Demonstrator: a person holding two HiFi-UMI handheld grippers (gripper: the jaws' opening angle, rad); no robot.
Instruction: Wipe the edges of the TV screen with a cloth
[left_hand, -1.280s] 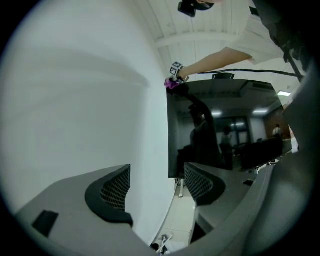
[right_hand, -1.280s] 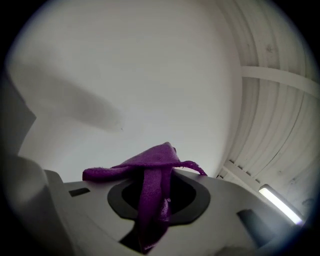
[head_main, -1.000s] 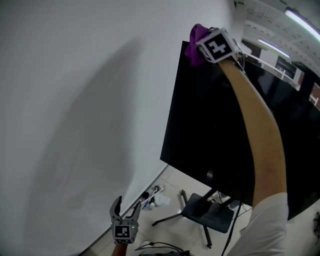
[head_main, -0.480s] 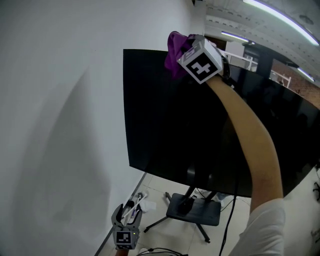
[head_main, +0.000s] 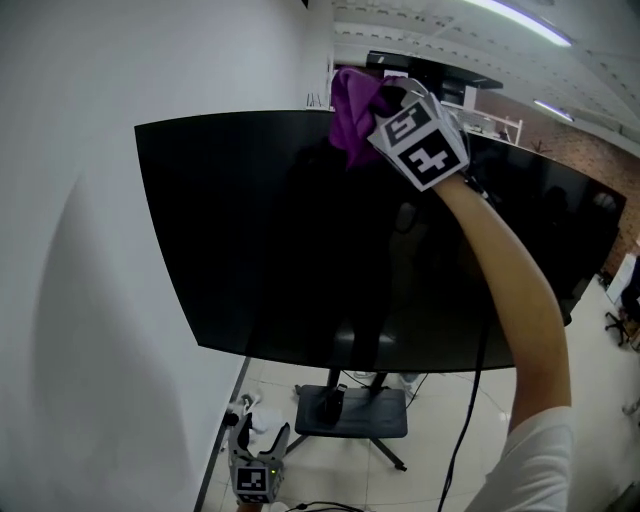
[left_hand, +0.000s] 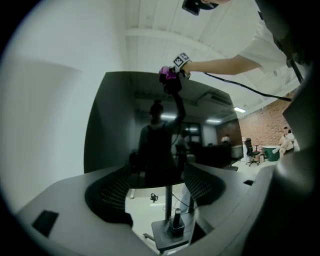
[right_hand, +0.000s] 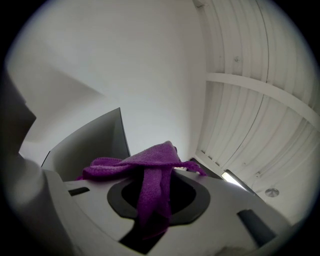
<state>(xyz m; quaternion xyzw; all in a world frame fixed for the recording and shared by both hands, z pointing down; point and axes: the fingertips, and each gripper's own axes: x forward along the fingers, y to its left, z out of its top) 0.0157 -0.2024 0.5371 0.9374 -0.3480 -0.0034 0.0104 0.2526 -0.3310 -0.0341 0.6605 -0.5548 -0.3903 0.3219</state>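
Along the left, a plain white wall (head_main: 70, 250). Just in front of it, a large black glossy flat TV screen (head_main: 280, 240), upright on a black pedestal floor stand (head_main: 350, 412) over pale floor tiles. Across the screen from the lower right, a bare forearm (head_main: 510, 290) with a white sleeve at the shoulder end, raised high. At the top of that arm, the right gripper (head_main: 385, 100) with its white marker cube, clenched on a purple fleecy cloth (head_main: 350, 115). In the right gripper view, the cloth (right_hand: 145, 165) pinched between the jaws of the gripper (right_hand: 155, 195) and spilling forward over them. Sits at the TV's top edge, near the middle of that edge, bunched against the black frame. Far below, at the bottom of the head view, the grey left gripper (head_main: 262, 435), well apart from the TV. In the left gripper view, jaws spread wide with nothing gripped (left_hand: 155, 190); through the gap, only the stand and the floor.
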